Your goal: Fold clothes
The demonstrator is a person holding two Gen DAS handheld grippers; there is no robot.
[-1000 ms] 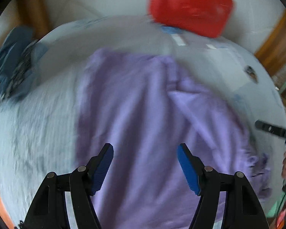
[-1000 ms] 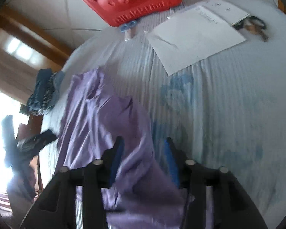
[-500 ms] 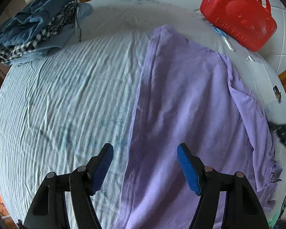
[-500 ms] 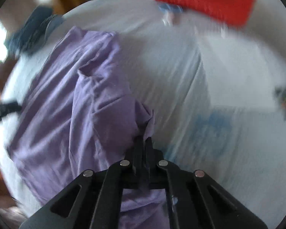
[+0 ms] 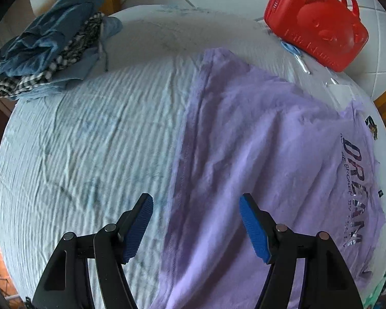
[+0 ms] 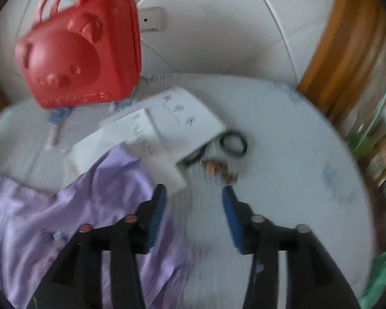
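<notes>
Now your left tongs point(image 5: 195, 225) hang wide and empty over the hem edge of the purple T-shirt point(image 5: 257, 149), which lies spread on the striped desk point(image 5: 90, 141), apparently ready for a fold. Your right tongs point(image 6: 193, 216) are opening, nothing between them. Farther off sit papers point(image 6: 167, 121) and a red bear bag point(image 6: 77, 49).
</notes>
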